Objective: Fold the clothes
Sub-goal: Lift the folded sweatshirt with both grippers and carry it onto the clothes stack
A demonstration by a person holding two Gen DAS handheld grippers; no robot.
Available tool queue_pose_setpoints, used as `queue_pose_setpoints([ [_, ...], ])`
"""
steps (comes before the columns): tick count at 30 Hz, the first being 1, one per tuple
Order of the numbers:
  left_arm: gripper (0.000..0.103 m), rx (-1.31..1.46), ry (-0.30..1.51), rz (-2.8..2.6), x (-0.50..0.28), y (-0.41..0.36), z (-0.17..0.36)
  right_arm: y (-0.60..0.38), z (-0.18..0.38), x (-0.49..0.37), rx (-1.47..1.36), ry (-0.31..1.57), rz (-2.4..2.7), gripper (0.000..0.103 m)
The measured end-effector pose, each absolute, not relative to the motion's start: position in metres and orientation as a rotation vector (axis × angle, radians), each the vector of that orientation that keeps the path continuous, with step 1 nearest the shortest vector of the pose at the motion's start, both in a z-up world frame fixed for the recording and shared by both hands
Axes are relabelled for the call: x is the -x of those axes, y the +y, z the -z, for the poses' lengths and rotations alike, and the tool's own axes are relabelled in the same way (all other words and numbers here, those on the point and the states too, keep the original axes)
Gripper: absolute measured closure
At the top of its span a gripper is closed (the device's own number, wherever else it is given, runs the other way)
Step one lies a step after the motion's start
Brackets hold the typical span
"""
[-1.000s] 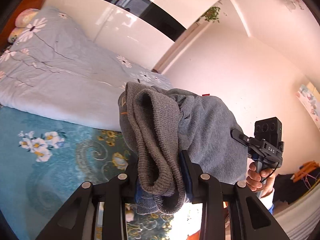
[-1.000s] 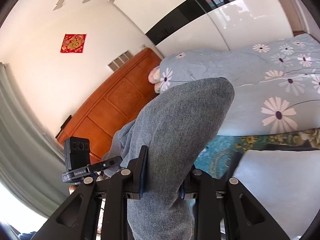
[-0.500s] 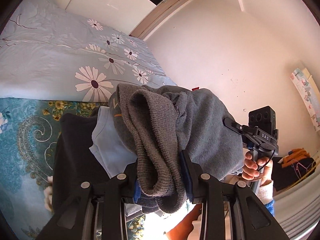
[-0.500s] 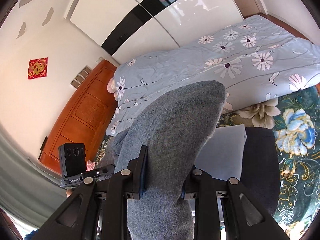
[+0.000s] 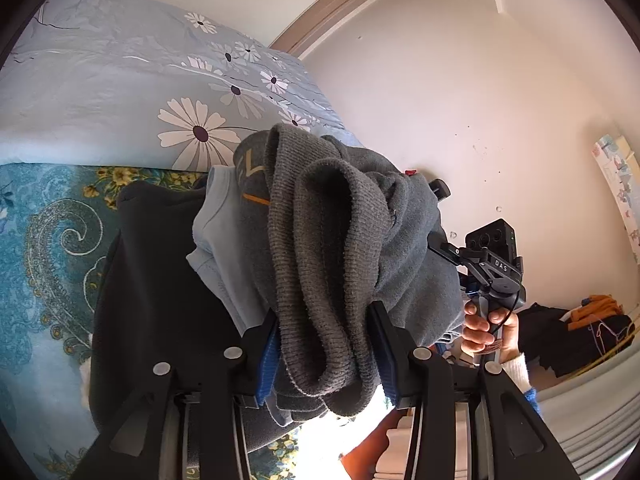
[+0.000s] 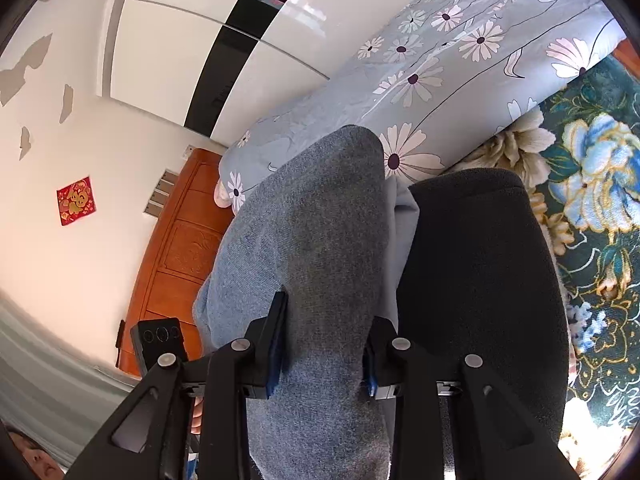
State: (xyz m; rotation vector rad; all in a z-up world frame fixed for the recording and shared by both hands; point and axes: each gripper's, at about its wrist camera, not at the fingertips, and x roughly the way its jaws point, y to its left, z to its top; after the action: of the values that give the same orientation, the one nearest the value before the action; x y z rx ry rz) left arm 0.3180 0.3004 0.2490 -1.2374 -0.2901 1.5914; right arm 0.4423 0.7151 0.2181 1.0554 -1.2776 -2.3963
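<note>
A folded grey knit sweater [image 5: 320, 240] hangs bunched between both grippers, held in the air. My left gripper [image 5: 324, 344] is shut on its ribbed hem end. My right gripper [image 6: 324, 340] is shut on the other end of the grey sweater [image 6: 312, 240]. Below it lies a stack of folded clothes: a light blue garment [image 5: 212, 240] on top of a black garment [image 5: 160, 300]. The same stack shows in the right wrist view, light blue garment [image 6: 404, 216] and black garment [image 6: 480, 272]. The sweater hides most of the light blue piece.
The stack lies on a teal floral bedspread [image 5: 44, 248], also in the right wrist view [image 6: 600, 200]. A pale blue daisy quilt [image 5: 120, 92] lies behind. An orange wooden headboard [image 6: 176, 248] and white wardrobe doors [image 6: 180, 40] stand beyond. The other handheld gripper [image 5: 492, 268] shows at right.
Both grippers have carried the grey sweater over the bed and tilted downward. The stack of black and light blue garments has come into view beneath it and grown larger.
</note>
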Motion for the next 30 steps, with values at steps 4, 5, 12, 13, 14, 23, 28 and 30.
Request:
queue_pose_setpoints([
  [4, 0.055, 1.210, -0.259, -1.629, -0.311, 0.296, -0.259, 0.713, -0.240, -0.451, -1.089, -1.180, 2.481, 0.067],
  [5, 0.054, 1.204, -0.261, -1.644, -0.310, 0.294, -0.262, 0.714, -0.246, -0.454, -1.095, -1.159, 2.503, 0.067],
  [12, 0.052, 1.024, -0.159, -1.801, -0.320, 0.290, -0.307, 0.696, -0.282, -0.459, -1.190, -0.920, 2.702, 0.067],
  [13, 0.052, 0.989, -0.130, -1.826, -0.323, 0.291, -0.316, 0.690, -0.287, -0.457, -1.204, -0.868, 2.746, 0.066],
  [14, 0.052, 0.956, -0.097, -1.835, -0.329, 0.296, -0.323, 0.685, -0.292, -0.456, -1.218, -0.815, 2.789, 0.066],
  [23, 0.050, 0.945, 0.150, -1.827, -0.346, 0.353, -0.306, 0.623, -0.318, -0.434, -1.128, -0.392, 2.913, 0.066],
  [28, 0.050, 1.000, 0.112, -1.831, -0.330, 0.355, -0.285, 0.617, -0.288, -0.404, -1.240, -0.318, 2.880, 0.065],
  [30, 0.050, 1.009, 0.123, -1.836, -0.327, 0.358, -0.281, 0.624, -0.276, -0.398, -1.248, -0.390, 2.859, 0.065],
])
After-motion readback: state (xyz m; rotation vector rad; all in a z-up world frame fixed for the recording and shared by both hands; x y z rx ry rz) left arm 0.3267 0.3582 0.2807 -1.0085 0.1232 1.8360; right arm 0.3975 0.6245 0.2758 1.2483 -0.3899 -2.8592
